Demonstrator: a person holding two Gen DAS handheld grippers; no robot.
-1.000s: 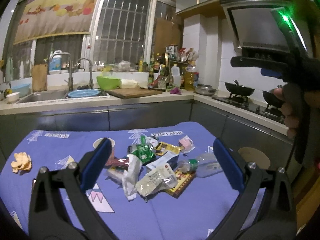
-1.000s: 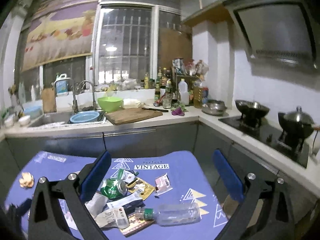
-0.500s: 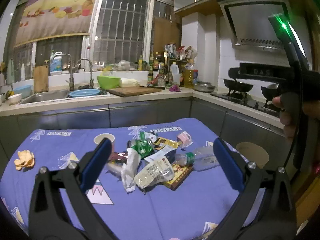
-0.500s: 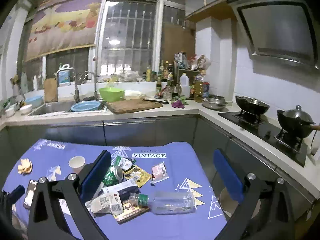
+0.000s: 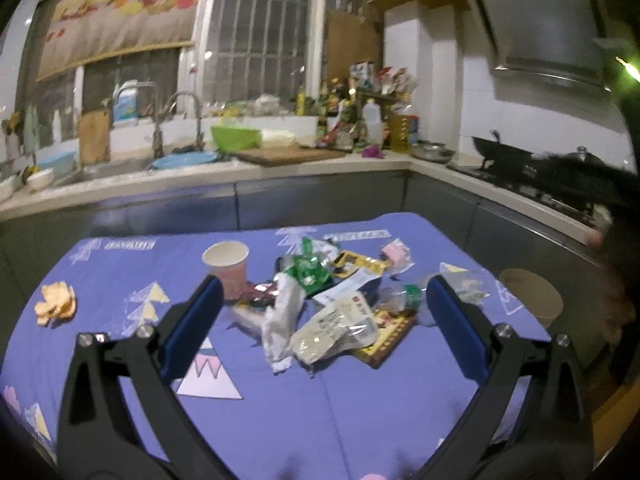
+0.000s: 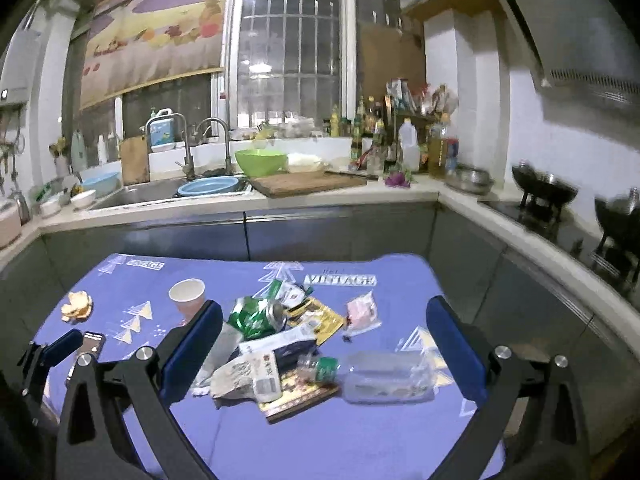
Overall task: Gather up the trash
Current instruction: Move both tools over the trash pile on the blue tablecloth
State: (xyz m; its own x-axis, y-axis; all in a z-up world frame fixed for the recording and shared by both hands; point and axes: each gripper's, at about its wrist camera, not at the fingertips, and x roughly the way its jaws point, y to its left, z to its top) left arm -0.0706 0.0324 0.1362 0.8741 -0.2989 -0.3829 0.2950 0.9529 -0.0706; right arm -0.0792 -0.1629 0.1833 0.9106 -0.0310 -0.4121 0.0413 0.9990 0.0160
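A heap of trash lies mid-table on the purple cloth (image 5: pixel 320 400): a green wrapper (image 5: pixel 310 270), a white packet (image 5: pixel 336 330), a yellow sachet (image 6: pixel 316 320), a pink packet (image 6: pixel 362 312) and a clear plastic bottle (image 6: pixel 384 376) on its side. A paper cup (image 5: pixel 227 266) stands upright left of the heap, and orange peel (image 5: pixel 54 304) lies at the far left. My left gripper (image 5: pixel 322 314) hovers open above the near side of the heap. My right gripper (image 6: pixel 324 336) also hangs open over the heap, empty.
A round bin (image 5: pixel 530 296) sits on the floor off the table's right edge. A phone (image 6: pixel 90 344) lies on the cloth's left side, beside the other gripper's tip. Behind run the counter with sink (image 6: pixel 152 192), green bowl (image 6: pixel 260 160) and stove (image 6: pixel 560 200).
Both cameras have pulled back and risen, so more of the table shows. The paper cup and the peel have come into the right wrist view. Both grippers stay open.
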